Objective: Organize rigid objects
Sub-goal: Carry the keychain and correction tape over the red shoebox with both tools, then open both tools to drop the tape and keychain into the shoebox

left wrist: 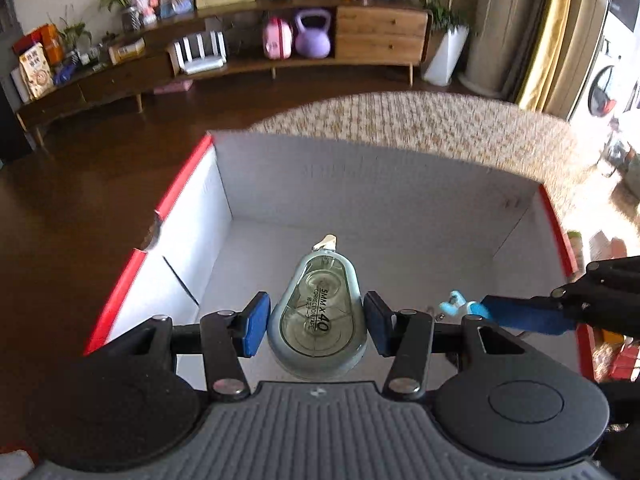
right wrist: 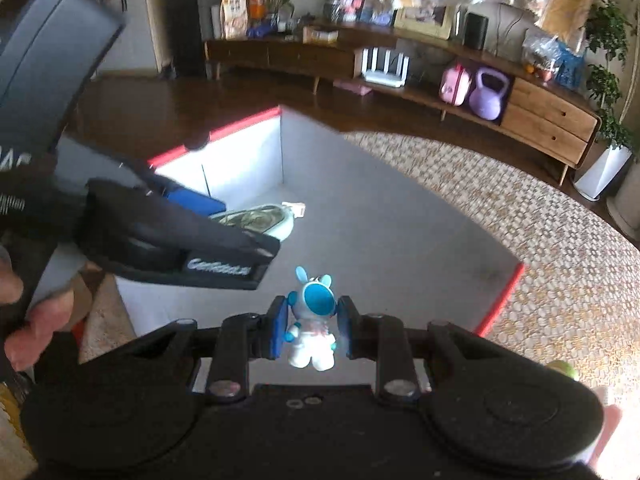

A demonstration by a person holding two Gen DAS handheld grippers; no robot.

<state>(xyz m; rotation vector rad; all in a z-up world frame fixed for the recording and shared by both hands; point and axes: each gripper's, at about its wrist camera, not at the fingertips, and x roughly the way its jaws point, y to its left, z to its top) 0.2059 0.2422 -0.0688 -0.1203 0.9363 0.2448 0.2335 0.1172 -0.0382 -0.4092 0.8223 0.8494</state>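
Observation:
My left gripper (left wrist: 316, 322) is shut on a pale green correction tape dispenser (left wrist: 318, 316), its tip pointing away, held above the inside of a white box with a red rim (left wrist: 180, 184). My right gripper (right wrist: 312, 330) is shut on a small white and blue rabbit figurine (right wrist: 314, 320), also above the box (right wrist: 360, 216). In the left wrist view the right gripper's blue finger (left wrist: 528, 314) and the figurine (left wrist: 460, 306) show at the right. The right wrist view has the left gripper's finger (right wrist: 180, 236) and the tape dispenser (right wrist: 260, 218) at the left.
The box stands on a table with a woven patterned cloth (left wrist: 440, 128). Beyond is dark wooden floor and a long low shelf (left wrist: 248, 64) with a purple kettlebell (left wrist: 313, 34), a pink case and other items. A hand (right wrist: 44, 320) shows at the left edge.

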